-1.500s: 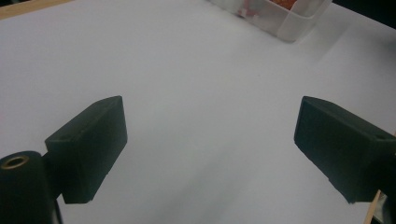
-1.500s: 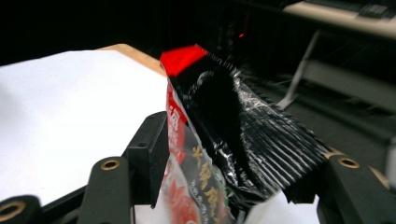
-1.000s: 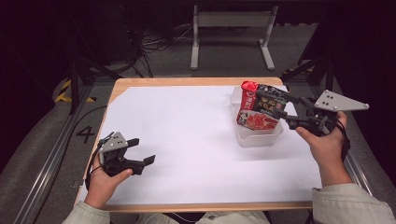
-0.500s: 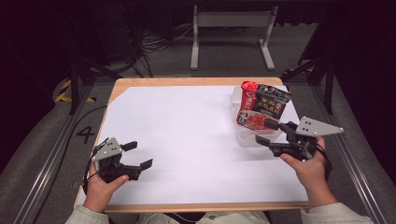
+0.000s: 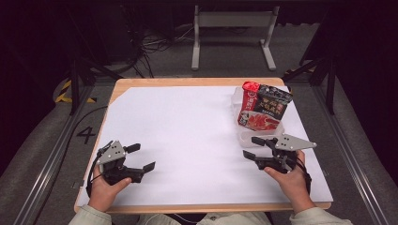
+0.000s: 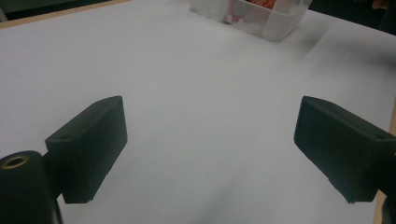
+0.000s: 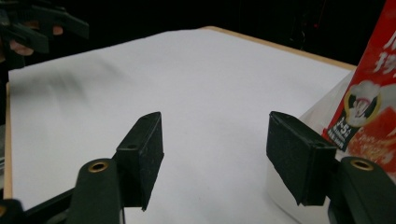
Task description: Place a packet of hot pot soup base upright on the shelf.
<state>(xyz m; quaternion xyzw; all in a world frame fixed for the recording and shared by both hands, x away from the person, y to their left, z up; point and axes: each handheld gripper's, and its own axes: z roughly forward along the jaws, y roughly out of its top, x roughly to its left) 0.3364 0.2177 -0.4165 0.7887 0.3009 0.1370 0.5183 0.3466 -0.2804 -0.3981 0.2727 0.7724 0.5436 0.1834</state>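
— Snack packet [image 5: 261, 111], red and black: where is it sitting?
— It is standing upright in a clear plastic tub [image 5: 244, 137] toward the far right of the desk [image 5: 187, 82], which is carrying a white sheet [image 5: 187, 131] across nearly its whole top.

— What is the right gripper [image 5: 249, 147] doing?
— It is hovering just near the tub's close edge, jaws standing well apart, gripping nothing. In the right gripper view the white sheet is lying bare between them, and the packet and tub wall are rising just off to one side.

— And the left gripper [image 5: 141, 157]?
— It is sitting low at the near left corner of the desk, well apart from the tub, jaws spread wide and holding nothing. In the left gripper view the tub is showing far off at the top.

— Is anything standing in the way?
— The sheet between the two grippers is lying bare.

— Any readable writing?
— The packet is showing large pale characters on red and a small round emblem [image 7: 359, 106], too blurred to read. A "4" [image 5: 86, 134] is marking the floor left of the desk.
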